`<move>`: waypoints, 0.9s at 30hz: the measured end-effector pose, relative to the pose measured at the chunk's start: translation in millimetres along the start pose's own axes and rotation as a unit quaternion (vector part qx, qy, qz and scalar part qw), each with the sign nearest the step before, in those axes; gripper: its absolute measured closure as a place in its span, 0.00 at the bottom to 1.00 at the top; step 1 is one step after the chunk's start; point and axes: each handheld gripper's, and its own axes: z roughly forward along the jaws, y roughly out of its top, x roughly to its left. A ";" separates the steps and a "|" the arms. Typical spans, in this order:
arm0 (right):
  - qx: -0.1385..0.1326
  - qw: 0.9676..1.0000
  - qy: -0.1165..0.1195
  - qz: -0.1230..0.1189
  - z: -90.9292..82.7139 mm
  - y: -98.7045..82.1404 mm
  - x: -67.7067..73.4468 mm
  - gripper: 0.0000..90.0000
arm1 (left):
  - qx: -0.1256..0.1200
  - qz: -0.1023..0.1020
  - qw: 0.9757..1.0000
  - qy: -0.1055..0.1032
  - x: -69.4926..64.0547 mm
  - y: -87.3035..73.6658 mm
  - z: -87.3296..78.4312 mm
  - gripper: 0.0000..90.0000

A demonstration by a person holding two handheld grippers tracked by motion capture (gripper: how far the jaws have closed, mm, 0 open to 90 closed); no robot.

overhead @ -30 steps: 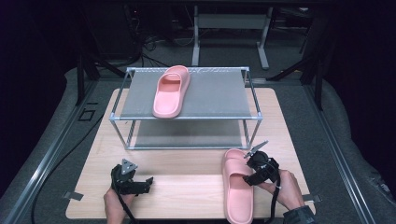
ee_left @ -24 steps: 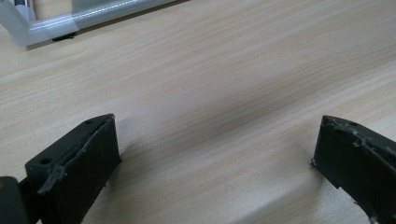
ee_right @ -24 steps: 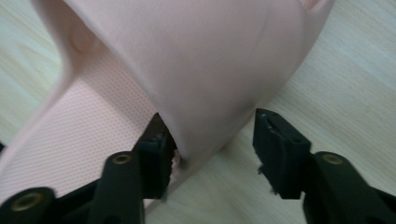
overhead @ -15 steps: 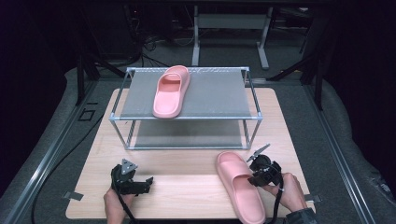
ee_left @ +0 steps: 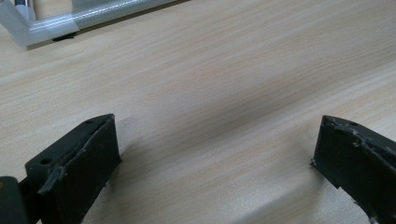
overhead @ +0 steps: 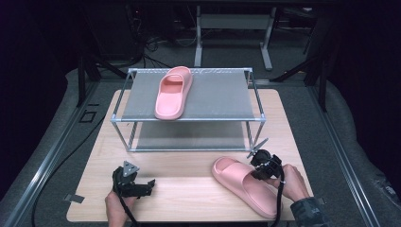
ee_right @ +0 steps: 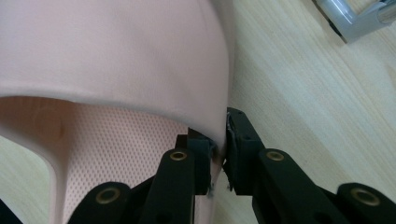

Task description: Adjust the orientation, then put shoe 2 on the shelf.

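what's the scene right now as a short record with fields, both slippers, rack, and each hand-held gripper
work surface: light wooden table
rack: grey two-level metal shoe rack, at the table's far side
slipper on rack: pink foam slide slipper, lying on the top shelf
slipper on table: matching pink foam slide slipper, in front of the rack at the right
right hand-held gripper: jaws have just been closing, now pinching the side edge of the table slipper's strap
left hand-held gripper: jaws wide open, nothing between them, low over bare wood
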 end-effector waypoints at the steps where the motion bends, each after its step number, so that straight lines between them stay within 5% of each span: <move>1: -0.005 1.000 0.001 0.000 0.2 -1.1 0.3 0.90 | 0.000 0.000 1.000 0.000 0.0 0.0 0.0 0.00; 8: -0.014 1.000 0.013 -0.008 1.0 -1.4 -0.8 0.82 | 0.000 0.000 1.000 0.000 0.0 0.0 0.0 0.00; 19: -0.027 1.000 0.006 0.004 3.3 -3.0 -1.4 0.89 | 0.000 0.000 1.000 0.000 0.0 0.0 0.0 0.00; 23: -0.025 1.000 -0.004 -0.010 2.9 -0.9 1.0 0.92 | 0.000 0.000 1.000 0.000 0.0 0.0 0.0 0.00; 27: -0.025 0.999 0.010 -0.028 1.6 2.8 3.1 0.92 | 0.000 0.000 1.000 0.000 0.0 0.0 0.0 0.00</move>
